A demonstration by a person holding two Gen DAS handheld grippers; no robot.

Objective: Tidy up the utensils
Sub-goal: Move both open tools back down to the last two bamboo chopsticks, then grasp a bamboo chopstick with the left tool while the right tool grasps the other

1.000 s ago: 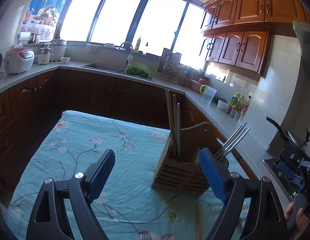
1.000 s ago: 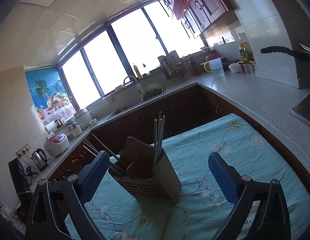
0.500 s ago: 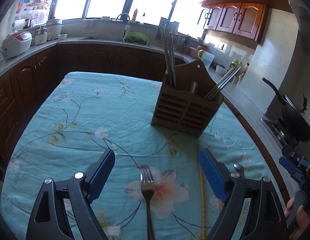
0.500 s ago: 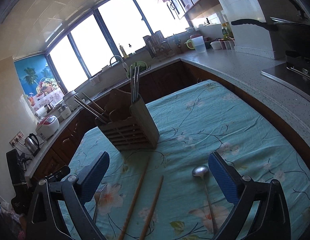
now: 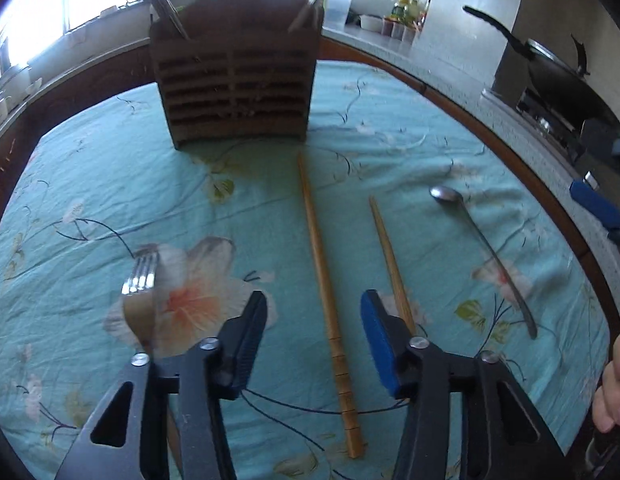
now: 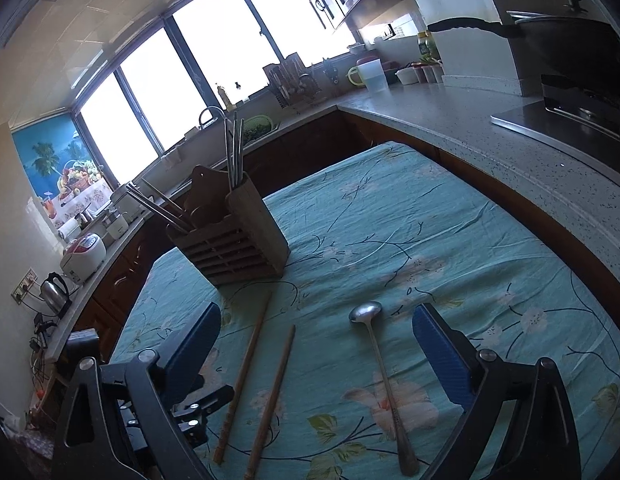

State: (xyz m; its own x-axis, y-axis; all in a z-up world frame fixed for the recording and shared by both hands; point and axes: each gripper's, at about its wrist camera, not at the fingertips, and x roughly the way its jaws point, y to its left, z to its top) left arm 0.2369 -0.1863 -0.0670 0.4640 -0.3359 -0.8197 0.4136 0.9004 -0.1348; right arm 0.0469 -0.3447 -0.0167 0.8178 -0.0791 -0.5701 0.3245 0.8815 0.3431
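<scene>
Lying on the tablecloth (image 5: 110, 184): two chopsticks (image 5: 326, 284), one spoon (image 5: 484, 248), one fork (image 5: 140, 280); both tongs (image 5: 313, 336) (image 6: 316, 344) released.

Wide-open right gripper (image 6: 316, 352) above floral teal tablecloth (image 6: 450, 224). Between its blue pads: two wooden chopsticks (image 6: 262, 392) and long steel spoon (image 6: 384, 376), lying flat. Beyond, slatted wooden utensil holder (image 6: 234, 240), upright, holding metal chopsticks (image 6: 234, 152).

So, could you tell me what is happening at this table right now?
A person with a claw in each hand is sorting utensils into the wooden holder. The left claw is open, straddling one wooden chopstick; the right claw is open above the spoon. A fork and second chopstick lie loose too.
</scene>
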